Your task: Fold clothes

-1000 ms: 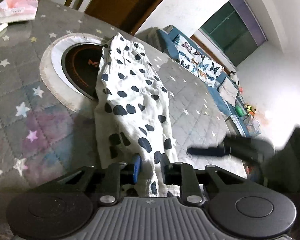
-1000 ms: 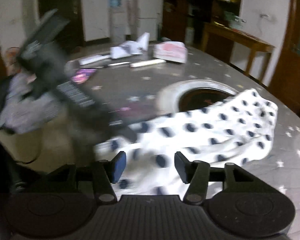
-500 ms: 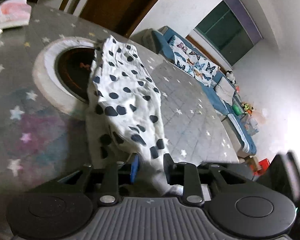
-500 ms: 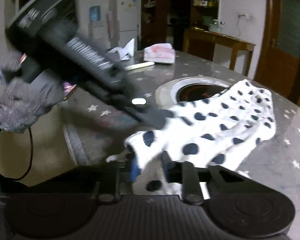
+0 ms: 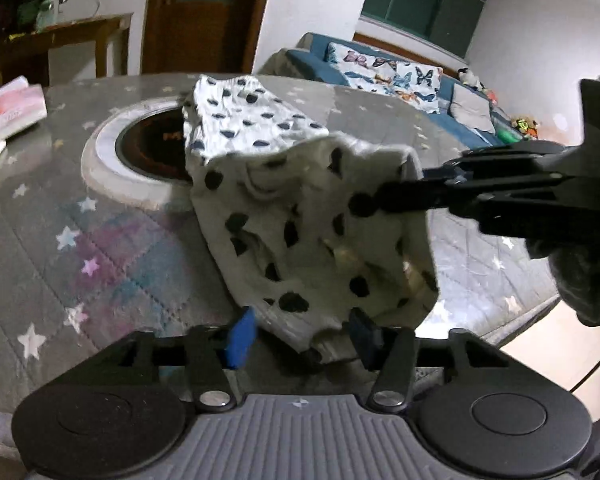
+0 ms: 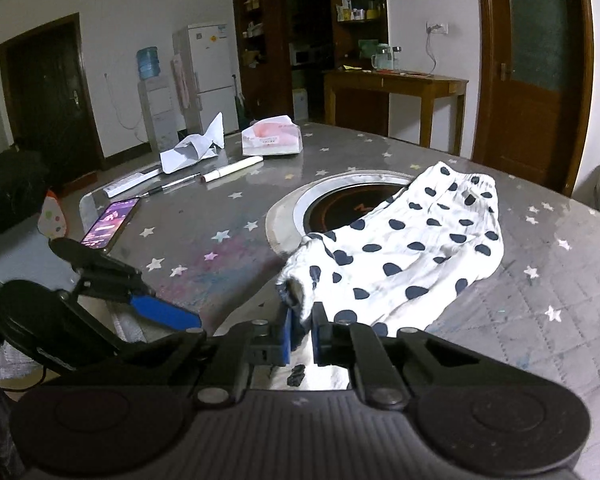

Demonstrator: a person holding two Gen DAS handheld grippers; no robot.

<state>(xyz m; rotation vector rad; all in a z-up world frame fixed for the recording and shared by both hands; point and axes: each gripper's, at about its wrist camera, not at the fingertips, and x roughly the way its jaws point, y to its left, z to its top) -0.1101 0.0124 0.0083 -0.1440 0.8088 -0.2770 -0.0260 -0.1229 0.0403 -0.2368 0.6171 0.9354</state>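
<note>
Right hand-held gripper (image 6: 303, 330) clamped on the near edge of the garment (image 6: 416, 240), blue pads pressed together over a bunched fold of white, dark-spotted cloth. Near end of the garment lifted off the table (image 6: 220, 248); far end lying flat ahead and to the right of that gripper, partly over the round burner (image 6: 342, 210) set into the tabletop.

Left hand-held gripper (image 5: 300, 334) spread apart, blue pad (image 5: 240, 338) on one side, darker one on the other, the raised garment (image 5: 300, 220) hanging just ahead between them; contact with the cloth not clear. From this side, right hand-held gripper (image 5: 364, 204) reaching in from the right, pinching the cloth's upper right edge, gloved hand (image 5: 584, 276) behind it. Lifted cloth blocking most of the table straight ahead; burner (image 5: 148, 152) showing to the left of it.

In the right wrist view, left hand-held gripper (image 6: 168, 316) low on the left, one blue finger showing, close beside the right one.

Farther ahead and left of the right gripper: phone (image 6: 110, 222) with a lit screen, pen (image 6: 232, 168), crumpled paper (image 6: 196, 148), pink tissue pack (image 6: 272, 140). Nothing on the garment itself. Tissue pack (image 5: 12, 112) far left in the left view. Beyond the table: blue sofa (image 5: 400, 76), wooden door (image 6: 532, 68), fridge (image 6: 208, 72), side table (image 6: 396, 92).
</note>
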